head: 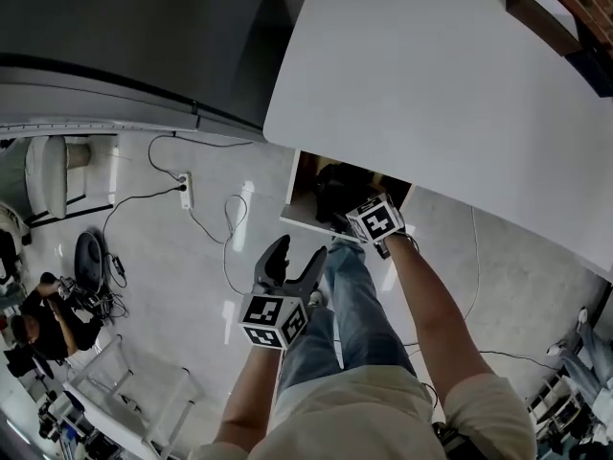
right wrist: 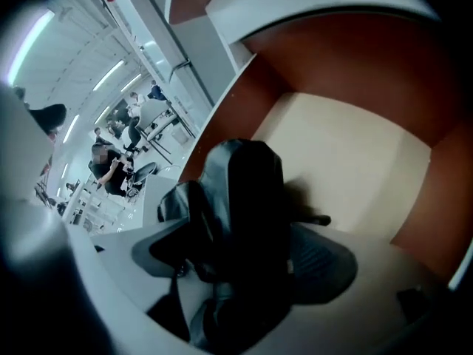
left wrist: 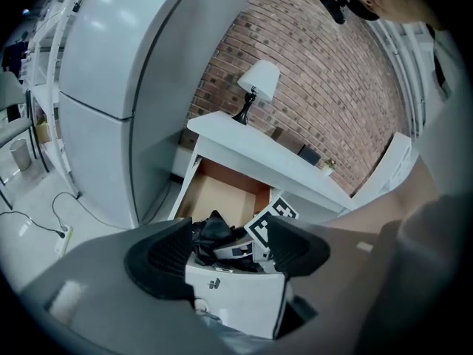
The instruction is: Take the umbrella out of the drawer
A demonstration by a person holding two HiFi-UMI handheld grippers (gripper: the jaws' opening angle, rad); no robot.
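Note:
The drawer (head: pixel 299 197) under the white desk (head: pixel 431 84) stands pulled out. A black folded umbrella (head: pixel 333 186) lies in it. In the right gripper view the umbrella (right wrist: pixel 244 191) fills the middle, lying on the drawer's pale floor (right wrist: pixel 355 161). My right gripper (right wrist: pixel 247 261) is down in the drawer, open wide, with one jaw on each side of the umbrella; I see no pad pressing on it. My left gripper (head: pixel 295 259) hangs open and empty in front of the drawer, over the floor. From the left gripper (left wrist: pixel 225 251) view, the drawer front (left wrist: pixel 236 298), the umbrella (left wrist: pixel 211 231) and the right gripper's marker cube (left wrist: pixel 270 219) show between its jaws.
A table lamp (left wrist: pixel 259 80) stands on the desk against a brick wall (left wrist: pixel 325 72). A tall grey cabinet (left wrist: pixel 126 87) is left of the drawer. A power strip (head: pixel 186 190) with cables lies on the floor. A seated person (head: pixel 38 319) is at far left. My legs (head: pixel 350 305) are under the drawer.

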